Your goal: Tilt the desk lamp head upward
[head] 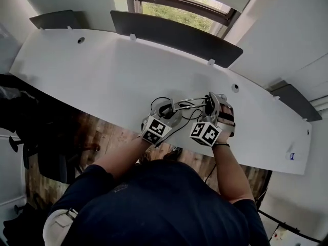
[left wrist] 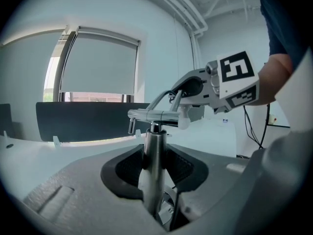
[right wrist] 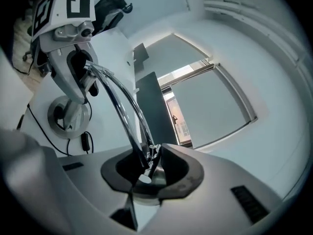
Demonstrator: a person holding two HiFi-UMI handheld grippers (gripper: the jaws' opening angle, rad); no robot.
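Chrome desk lamp (right wrist: 120, 99) looks slippery and stiff-jointed; left gripper (left wrist: 154, 168) clamps its post (left wrist: 152, 146), right gripper (right wrist: 147, 168) pinches its head (right wrist: 155, 175).

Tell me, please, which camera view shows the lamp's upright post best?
The left gripper view: the shiny post fills the centre, clamped between the left tongs. The right gripper view shows only a short stretch above the round base; the head view, looking down, barely shows it.
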